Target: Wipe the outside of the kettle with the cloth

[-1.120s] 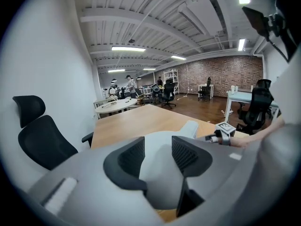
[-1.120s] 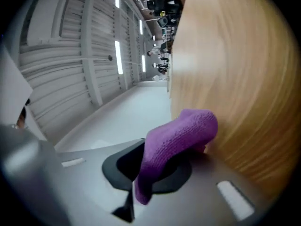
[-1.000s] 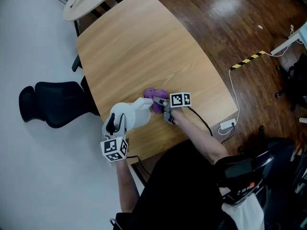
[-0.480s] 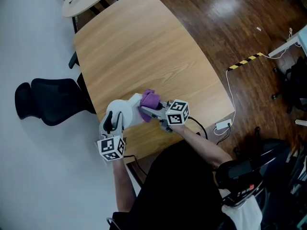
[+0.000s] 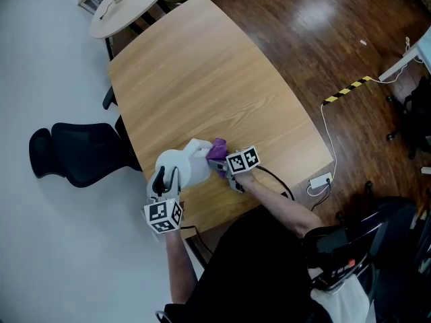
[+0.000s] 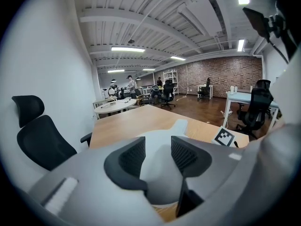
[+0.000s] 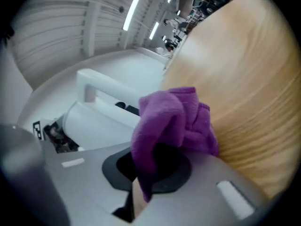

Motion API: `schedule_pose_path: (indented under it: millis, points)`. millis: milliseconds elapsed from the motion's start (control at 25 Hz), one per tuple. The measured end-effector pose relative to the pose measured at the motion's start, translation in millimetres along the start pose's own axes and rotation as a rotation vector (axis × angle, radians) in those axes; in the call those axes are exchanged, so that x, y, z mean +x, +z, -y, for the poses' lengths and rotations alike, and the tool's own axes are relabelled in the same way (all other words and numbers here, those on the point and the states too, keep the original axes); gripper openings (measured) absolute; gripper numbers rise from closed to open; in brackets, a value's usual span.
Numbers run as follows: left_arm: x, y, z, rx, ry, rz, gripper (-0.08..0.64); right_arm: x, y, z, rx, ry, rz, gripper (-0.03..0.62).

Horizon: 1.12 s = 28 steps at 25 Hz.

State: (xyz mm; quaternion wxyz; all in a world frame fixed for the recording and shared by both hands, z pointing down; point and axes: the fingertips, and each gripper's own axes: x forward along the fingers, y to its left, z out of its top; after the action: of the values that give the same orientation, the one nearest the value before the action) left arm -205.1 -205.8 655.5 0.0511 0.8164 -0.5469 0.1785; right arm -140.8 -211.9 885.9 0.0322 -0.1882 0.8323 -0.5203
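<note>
Your left gripper [image 5: 164,186] is clamped on the handle side of the white plastic kettle [image 5: 183,167] to steady it, while your right gripper [image 5: 221,167] pinches the bunched purple cloth [image 5: 217,149] against its spout side, all close to the near edge of the light wooden bench [image 5: 202,79], with loads of bare top beyond.

Beyond the kettle [image 5: 182,168], which is stood near the near left corner of the bench [image 5: 202,66], the wooden top is left open to its far edge and towards the right. The near corner is crowded: the kettle's near side is taken up by the left gripper [image 5: 164,180], and its right side by the cloth [image 5: 217,149] pinched in the fingers of the right gripper [image 5: 221,163]. Off the left edge the way is blocked by a black chair [image 5: 81,155], and past the far end by a round table [image 5: 128,5].
</note>
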Motion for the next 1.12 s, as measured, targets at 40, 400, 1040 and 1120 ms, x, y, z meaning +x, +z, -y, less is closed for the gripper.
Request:
schedule_pose_path:
  millis: [40,400,1040,1120]
  points:
    - [-0.1,-0.6,-0.1,-0.001,-0.001,0.001,0.259,-2.0,-4.9,13.4,0.024,-0.056,-0.025,0.023]
    - [-31.6,-6.8,-0.6,-0.179,0.095,-0.035,0.262,-40.9,143.5,-80.7,-0.014,0.327,0.161,0.021]
    - [42.8,8.5,-47.1,-0.167,-0.237,0.088,0.343,5.0,-52.4,3.2,0.406,0.137,-0.17,0.023]
    - [37.0,6.2,-49.5,-0.163,-0.169,0.063,0.326,-6.5,-19.6,-12.1,0.313,0.167,-0.11,0.023]
